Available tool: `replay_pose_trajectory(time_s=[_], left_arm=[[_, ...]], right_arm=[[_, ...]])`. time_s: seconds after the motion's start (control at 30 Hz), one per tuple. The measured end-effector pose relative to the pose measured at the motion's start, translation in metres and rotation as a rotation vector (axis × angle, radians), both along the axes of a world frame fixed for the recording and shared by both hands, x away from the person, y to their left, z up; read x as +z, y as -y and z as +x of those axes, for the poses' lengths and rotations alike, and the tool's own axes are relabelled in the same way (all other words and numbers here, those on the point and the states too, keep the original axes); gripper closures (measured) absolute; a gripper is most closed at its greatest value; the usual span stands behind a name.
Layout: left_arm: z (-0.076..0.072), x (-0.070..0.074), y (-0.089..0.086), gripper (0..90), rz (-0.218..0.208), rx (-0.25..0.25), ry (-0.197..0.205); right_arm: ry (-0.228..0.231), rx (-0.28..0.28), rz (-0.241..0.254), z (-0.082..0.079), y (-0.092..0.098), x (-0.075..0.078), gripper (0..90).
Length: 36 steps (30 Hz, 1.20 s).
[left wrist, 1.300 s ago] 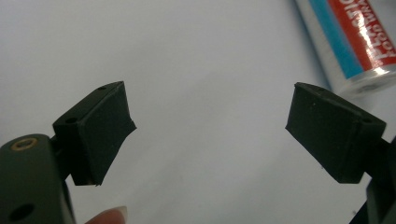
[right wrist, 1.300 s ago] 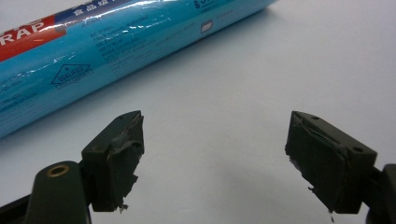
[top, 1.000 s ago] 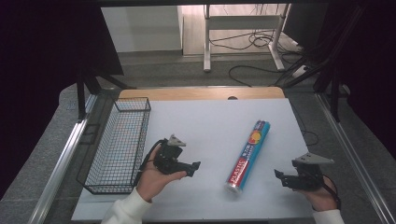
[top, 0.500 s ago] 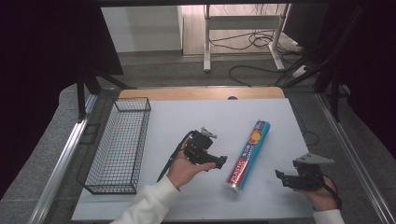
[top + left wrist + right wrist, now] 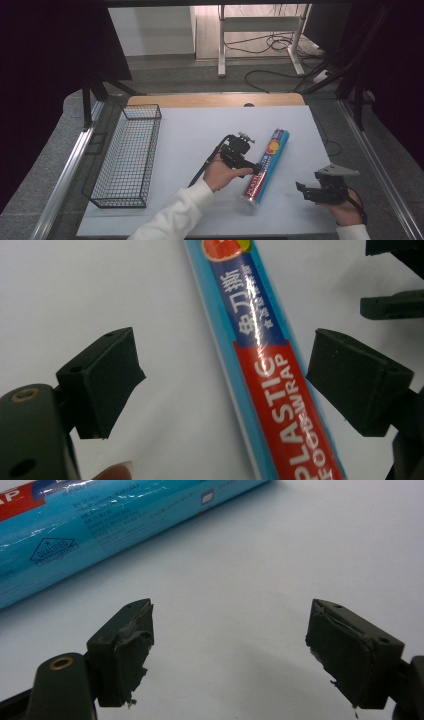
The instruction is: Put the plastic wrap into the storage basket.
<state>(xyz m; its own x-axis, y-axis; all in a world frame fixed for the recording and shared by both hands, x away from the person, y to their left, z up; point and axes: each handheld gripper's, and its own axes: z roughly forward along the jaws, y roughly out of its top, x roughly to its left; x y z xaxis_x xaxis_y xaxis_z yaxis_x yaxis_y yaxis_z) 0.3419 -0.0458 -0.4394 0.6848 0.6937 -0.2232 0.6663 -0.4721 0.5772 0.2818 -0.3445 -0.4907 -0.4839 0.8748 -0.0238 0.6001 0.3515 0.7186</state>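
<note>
The roll of plastic wrap (image 5: 265, 169) lies on the counter (image 5: 200, 135) right of its middle, its long axis running from the near edge toward the far right corner. The left gripper (image 5: 249, 166) is at its side, jaws wide apart and empty, straddling it crosswise. The right gripper (image 5: 302, 190), equally wide and empty, rests well apart near the right edge. A wire basket (image 5: 127, 156) sits along the left edge.

White table (image 5: 200, 130) with wire basket (image 5: 127, 155) and plastic wrap roll (image 5: 267, 165).
</note>
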Motion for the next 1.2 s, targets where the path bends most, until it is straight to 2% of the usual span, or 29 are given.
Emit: replay_pose_trajectory(time_s=[0.43,0.77,0.9,1.2], left_arm=[[0.018,-0.009,0.029,14.1,-0.026,-0.008,-0.058],[0.032,-0.025,0.060,15.4,0.017,0.004,-0.089],[0.036,-0.036,0.065,16.0,0.029,0.015,-0.128],[0.041,-0.050,0.073,17.5,0.065,0.012,-0.175]], right_arm=[[-0.005,-0.002,-0.002,0.001,0.001,-0.002,19.4],[-0.007,-0.005,-0.009,0.001,0.003,-0.003,19.4],[-0.007,-0.008,-0.009,0.001,0.004,-0.003,19.4],[-0.005,-0.007,-0.013,0.001,0.004,-0.003,19.4]])
